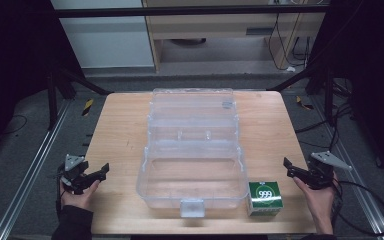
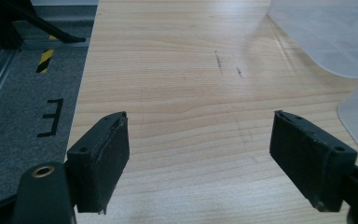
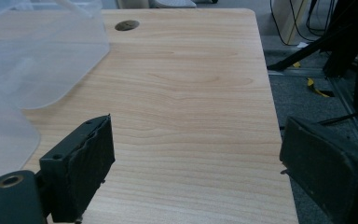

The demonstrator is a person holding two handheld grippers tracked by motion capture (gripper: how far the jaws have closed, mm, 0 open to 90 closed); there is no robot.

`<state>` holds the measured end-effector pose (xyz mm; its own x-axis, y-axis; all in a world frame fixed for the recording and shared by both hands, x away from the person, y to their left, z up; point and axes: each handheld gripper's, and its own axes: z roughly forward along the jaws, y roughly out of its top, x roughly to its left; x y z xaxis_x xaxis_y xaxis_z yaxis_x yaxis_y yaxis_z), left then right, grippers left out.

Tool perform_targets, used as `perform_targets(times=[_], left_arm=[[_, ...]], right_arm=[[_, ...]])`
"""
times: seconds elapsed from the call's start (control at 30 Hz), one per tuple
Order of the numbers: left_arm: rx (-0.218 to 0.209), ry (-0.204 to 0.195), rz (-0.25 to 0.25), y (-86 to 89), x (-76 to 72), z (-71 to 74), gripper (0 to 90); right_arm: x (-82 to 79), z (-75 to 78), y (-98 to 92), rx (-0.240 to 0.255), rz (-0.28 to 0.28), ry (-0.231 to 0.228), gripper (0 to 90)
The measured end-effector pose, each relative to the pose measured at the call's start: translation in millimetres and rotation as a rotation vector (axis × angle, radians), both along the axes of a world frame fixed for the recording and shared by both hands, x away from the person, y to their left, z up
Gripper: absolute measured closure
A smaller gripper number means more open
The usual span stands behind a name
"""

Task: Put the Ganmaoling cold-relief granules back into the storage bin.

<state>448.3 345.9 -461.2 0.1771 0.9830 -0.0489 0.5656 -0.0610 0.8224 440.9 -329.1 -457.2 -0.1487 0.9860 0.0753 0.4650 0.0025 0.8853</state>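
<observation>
Holding both the left gripper [image 1: 92,176] and right gripper [image 1: 296,171] spread and empty, we judge the green box [image 1: 265,197] beside the open clear case [image 1: 192,187] needs grasping next.

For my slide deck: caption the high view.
Open clear plastic case on wooden table, green 999 box beside it, open left gripper and right gripper flanking.

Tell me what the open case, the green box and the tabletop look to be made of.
Open case: clear moulded plastic, glossy; the wood shows through its walls.
Green box: likely printed cardboard, with crisp edges and a "999" label.
Tabletop: light wood or wood-look laminate, smooth matte; grain lines run across it.
</observation>
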Motion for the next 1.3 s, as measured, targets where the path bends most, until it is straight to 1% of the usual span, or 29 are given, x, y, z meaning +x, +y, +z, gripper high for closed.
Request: perform_targets(times=[0.07,0.17,0.23,0.3,0.33,0.37,0.43,0.5,0.53,0.57,0.6,0.63,0.67,0.7,0.77,0.8,0.83,0.97,1.07,1.3], left_arm=[[0.016,0.0,0.0,-2.3,-0.3,0.5,19.4],[0.019,0.003,0.0,-4.9,-1.0,0.6,19.8],[0.029,0.01,-0.005,-5.5,-1.3,0.4,19.8],[0.03,0.017,-0.004,-6.1,-1.2,-0.9,19.8],[0.03,0.017,-0.004,-6.1,-1.2,-0.9,19.8],[0.034,0.023,-0.002,-6.0,-0.9,-1.9,19.9],[0.03,0.026,0.001,-6.1,-0.9,-2.5,19.9],[0.031,0.026,0.003,-5.9,-1.1,-2.4,20.1],[0.029,0.027,0.004,-5.8,-1.1,-2.4,20.1],[0.029,0.027,0.004,-5.8,-1.1,-2.4,20.2],[0.028,0.028,0.004,-5.7,-1.0,-2.6,20.2],[0.028,0.03,0.004,-5.7,-0.9,-2.7,20.2],[0.028,0.03,0.004,-5.7,-0.9,-2.7,20.2],[0.029,0.031,0.004,-5.6,-0.8,-2.9,20.3],[0.03,0.035,0.0,-5.6,-0.2,-3.5,20.4],[0.03,0.035,0.0,-5.6,-0.2,-3.5,20.4],[0.032,0.039,-0.001,-5.6,0.2,-4.1,20.4],[0.039,0.048,-0.004,-6.2,0.5,-5.7,20.4],[0.04,0.049,-0.006,-6.5,0.8,-6.1,20.4],[0.048,0.056,-0.012,-7.1,1.4,-6.9,20.5]], right_arm=[[-2.8,4.2,-1.9,0.005,0.009,-0.004,10.4],[-5.1,10.9,-3.4,0.005,0.027,-0.014,11.8],[-5.9,15.3,-2.6,-0.023,0.047,-0.02,12.3],[-6.4,20.2,-0.5,-0.044,0.069,-0.022,12.4],[-6.4,20.2,-0.5,-0.044,0.069,-0.022,12.4],[-6.0,25.7,2.5,-0.051,0.106,-0.014,12.3],[-5.5,32.0,5.5,-0.075,0.138,-0.015,12.2],[-5.3,39.2,7.7,-0.087,0.159,-0.02,12.1],[-5.2,42.9,8.5,-0.082,0.171,-0.025,11.9],[-4.7,46.6,9.2,-0.072,0.188,-0.02,11.5],[-4.1,50.8,10.4,-0.071,0.204,-0.021,11.2],[-3.5,53.0,10.9,-0.08,0.214,-0.02,11.1],[-3.5,53.0,10.9,-0.08,0.214,-0.02,11.1],[-2.4,58.7,13.1,-0.104,0.24,-0.013,10.4],[-2.2,64.7,15.9,-0.125,0.274,-0.008,10.0],[-2.2,64.7,15.9,-0.125,0.274,-0.008,10.0],[-1.8,69.2,17.5,-0.135,0.305,-0.002,9.3],[-1.5,79.9,21.9,-0.155,0.389,0.016,7.5],[-1.9,86.4,25.9,-0.187,0.44,0.033,6.9],[-4.0,96.0,39.4,-0.288,0.593,0.075,6.0]])
